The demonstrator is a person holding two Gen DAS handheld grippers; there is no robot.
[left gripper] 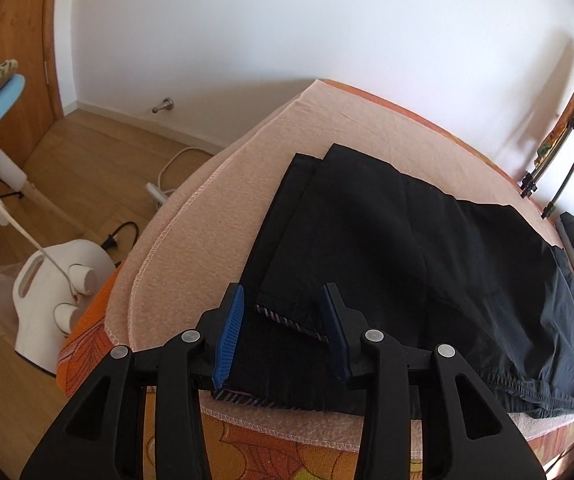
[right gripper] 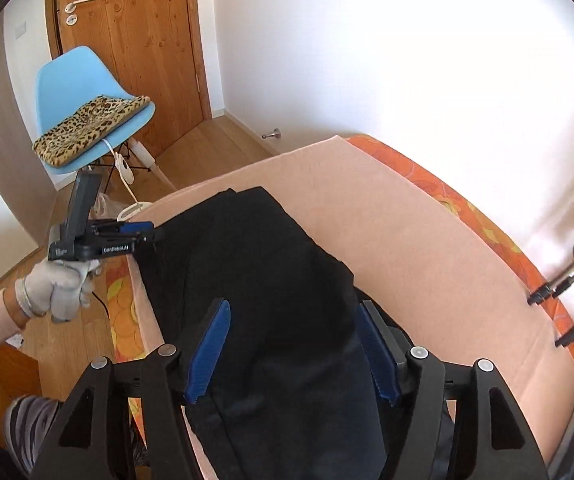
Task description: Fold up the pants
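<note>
**Pants half-folded on the blanket; both claws loose**

Nearest to you in the right wrist view, your right gripper [right gripper: 293,350] stands wide apart above the thick folded end of the black pants [right gripper: 255,280]. Its blue pads [right gripper: 209,354] straddle the cloth without pressing on it, so it holds nothing; that reads as a claw between grips, placed to check or smooth the fold.

In the left wrist view, your left gripper [left gripper: 283,336] is partly open, jaws either side of the striped hem [left gripper: 287,322] at the near leg end. The cloth lies slack on the blanket between the pads, and I judge no grip there. From the right camera the same tool shows at the pants' far-left edge, in a gloved hand [right gripper: 61,288], low against the fabric. You likely have it there to pin or retake the leg end for the next fold.

The pants lie lengthwise on the pink blanket [left gripper: 191,240], which covers an orange patterned surface [left gripper: 87,352]. The legs look doubled over each other, hems offset at the far end. A crosswise fold seems to remain.

Beyond: a white appliance [left gripper: 59,292] on the wood floor, a blue chair [right gripper: 75,92] with a leopard-print cushion [right gripper: 91,124], and a wooden door [right gripper: 135,40].
</note>
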